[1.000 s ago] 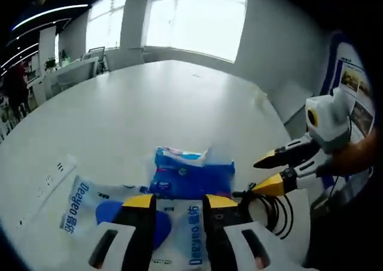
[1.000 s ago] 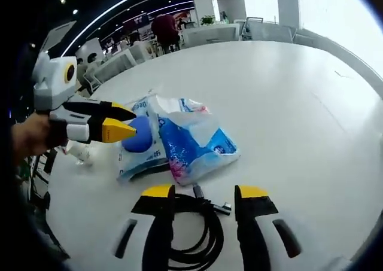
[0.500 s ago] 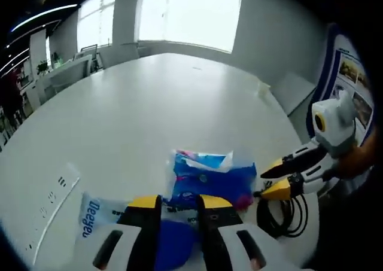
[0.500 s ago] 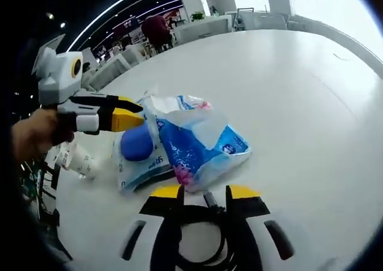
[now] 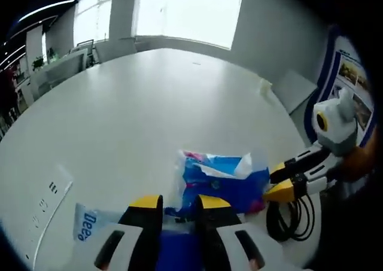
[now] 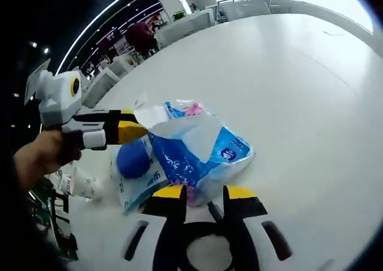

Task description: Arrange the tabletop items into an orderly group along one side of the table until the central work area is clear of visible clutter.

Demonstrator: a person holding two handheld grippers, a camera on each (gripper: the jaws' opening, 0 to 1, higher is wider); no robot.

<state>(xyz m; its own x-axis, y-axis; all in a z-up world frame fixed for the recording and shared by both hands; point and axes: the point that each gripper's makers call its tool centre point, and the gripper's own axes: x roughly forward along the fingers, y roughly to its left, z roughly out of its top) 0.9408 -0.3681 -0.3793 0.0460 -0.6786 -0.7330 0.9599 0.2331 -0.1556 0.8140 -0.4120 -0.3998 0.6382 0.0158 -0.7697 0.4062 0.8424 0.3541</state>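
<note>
Grouping step underway: left gripper (image 5: 176,204) fingers narrow on white wipes pack (image 6: 139,180) w/ blue lid, right gripper (image 6: 205,194) fingers narrow round black cable (image 5: 291,217), blue tissue bag (image 6: 200,154) btwn on counter (image 6: 311,97); next, slide all edgeward.

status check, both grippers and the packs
Left hand-held gripper closing over white wipes pack. Right hand-held gripper on black cable. Blue tissue pack between.

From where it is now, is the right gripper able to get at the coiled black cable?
Probably yes. The right gripper already straddles the coiled black cable, its jaws on either side of the loop. The blue plastic wipes pack lies just ahead, not between them.
</note>
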